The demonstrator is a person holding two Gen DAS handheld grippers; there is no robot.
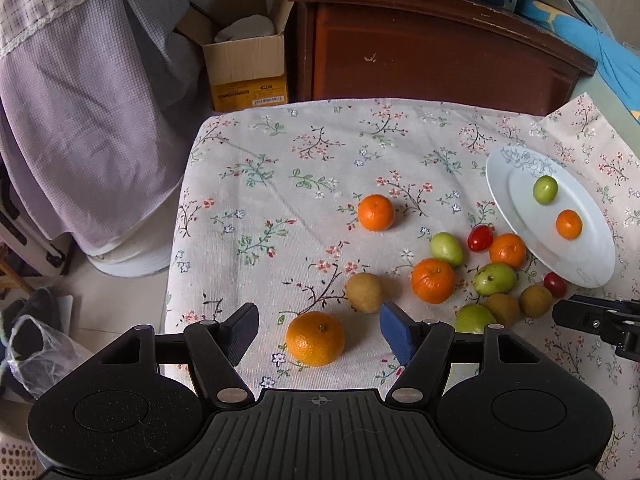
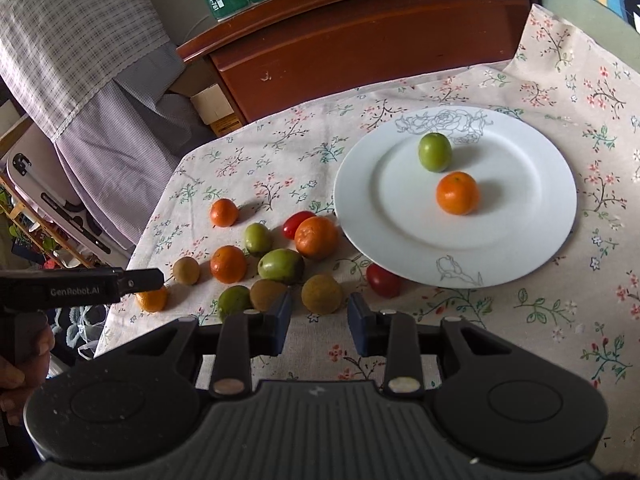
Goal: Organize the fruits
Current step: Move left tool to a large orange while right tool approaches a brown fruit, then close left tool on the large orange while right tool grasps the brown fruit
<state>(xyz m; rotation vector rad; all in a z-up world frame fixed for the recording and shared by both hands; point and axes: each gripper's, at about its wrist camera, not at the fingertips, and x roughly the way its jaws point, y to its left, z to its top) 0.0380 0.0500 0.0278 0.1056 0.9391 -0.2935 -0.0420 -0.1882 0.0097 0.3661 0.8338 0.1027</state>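
Note:
A white plate on the floral tablecloth holds a green fruit and an orange; it also shows in the left wrist view. Several oranges, green fruits, brown kiwis and red tomatoes lie in a loose cluster left of the plate. My left gripper is open, its fingers on either side of an orange that rests on the cloth. My right gripper is open and empty, just short of a brown kiwi.
A dark wooden cabinet stands behind the table. A cardboard box and a cloth-covered piece of furniture are on the left. The table's left edge drops to the floor. A lone orange lies mid-table.

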